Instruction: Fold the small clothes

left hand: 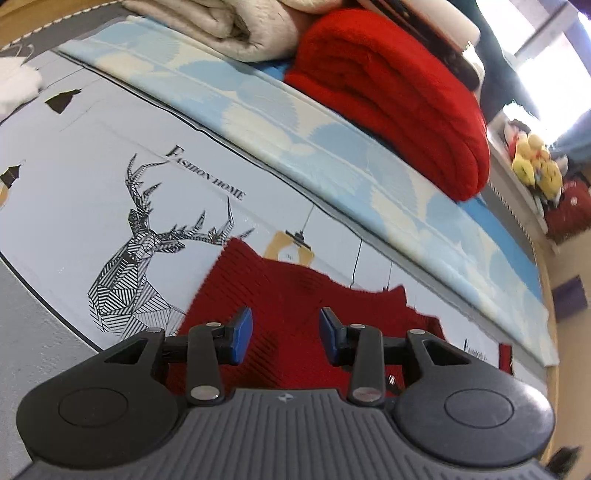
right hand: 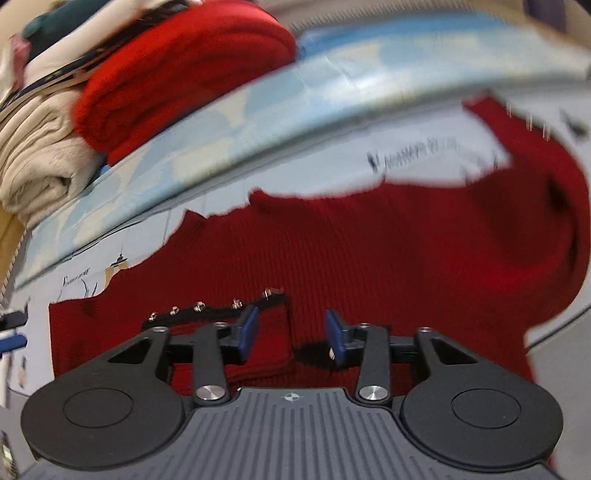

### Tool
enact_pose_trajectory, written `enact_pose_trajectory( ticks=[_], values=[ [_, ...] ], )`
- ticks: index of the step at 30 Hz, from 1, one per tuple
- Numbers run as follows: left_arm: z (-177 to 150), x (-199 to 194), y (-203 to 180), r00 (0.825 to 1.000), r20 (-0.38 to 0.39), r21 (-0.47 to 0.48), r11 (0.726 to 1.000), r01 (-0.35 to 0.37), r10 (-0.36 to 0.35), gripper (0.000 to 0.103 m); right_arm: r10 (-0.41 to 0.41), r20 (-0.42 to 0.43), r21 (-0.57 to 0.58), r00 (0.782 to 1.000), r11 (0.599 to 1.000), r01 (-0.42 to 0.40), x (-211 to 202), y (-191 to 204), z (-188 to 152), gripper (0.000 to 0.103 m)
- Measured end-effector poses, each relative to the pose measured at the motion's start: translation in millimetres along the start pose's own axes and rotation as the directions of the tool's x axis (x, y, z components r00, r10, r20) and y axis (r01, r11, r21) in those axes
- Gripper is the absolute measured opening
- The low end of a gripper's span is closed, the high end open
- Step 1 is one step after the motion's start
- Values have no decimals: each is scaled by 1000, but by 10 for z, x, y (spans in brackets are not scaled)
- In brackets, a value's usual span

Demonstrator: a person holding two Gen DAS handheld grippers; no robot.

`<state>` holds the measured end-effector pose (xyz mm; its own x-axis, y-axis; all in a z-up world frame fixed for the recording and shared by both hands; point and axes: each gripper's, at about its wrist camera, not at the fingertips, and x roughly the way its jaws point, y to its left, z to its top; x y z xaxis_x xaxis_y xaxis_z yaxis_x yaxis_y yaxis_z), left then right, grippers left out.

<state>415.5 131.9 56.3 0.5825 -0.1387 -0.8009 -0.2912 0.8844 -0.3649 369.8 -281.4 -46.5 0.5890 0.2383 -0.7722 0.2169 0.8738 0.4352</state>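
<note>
A dark red ribbed knit garment (left hand: 295,295) lies flat on a pale printed sheet (left hand: 74,177). In the right wrist view the garment (right hand: 369,258) fills the middle, with a row of small metal studs (right hand: 199,306) near its left part and a sleeve curving up at the right. My left gripper (left hand: 286,334) is open and empty just above the garment. My right gripper (right hand: 291,332) is open and empty just above it too. The right wrist view is blurred.
A light blue patterned mat (left hand: 295,122) runs behind the garment. On it sit a folded bright red knit (left hand: 399,110) and a folded beige cloth (left hand: 229,29). White fabric (left hand: 14,85) lies far left. Yellow plush toys (left hand: 535,166) sit at the right.
</note>
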Motion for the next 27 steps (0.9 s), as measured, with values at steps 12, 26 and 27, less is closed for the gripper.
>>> enact_pose_trajectory(
  ticks=[12, 26, 27],
  values=[
    [232, -82, 152, 996, 68, -51, 997, -51, 55, 43, 0, -40, -160, 999, 987, -6, 505, 298, -203, 16],
    [26, 298, -144, 999, -13, 65, 997, -44, 45, 43, -419, 95, 179, 903, 900, 398, -44, -465, 225, 4],
    [-2, 342, -168, 999, -25, 73, 996, -43, 45, 43, -423, 95, 184, 901, 897, 402, -50, -478, 235, 5]
  ],
)
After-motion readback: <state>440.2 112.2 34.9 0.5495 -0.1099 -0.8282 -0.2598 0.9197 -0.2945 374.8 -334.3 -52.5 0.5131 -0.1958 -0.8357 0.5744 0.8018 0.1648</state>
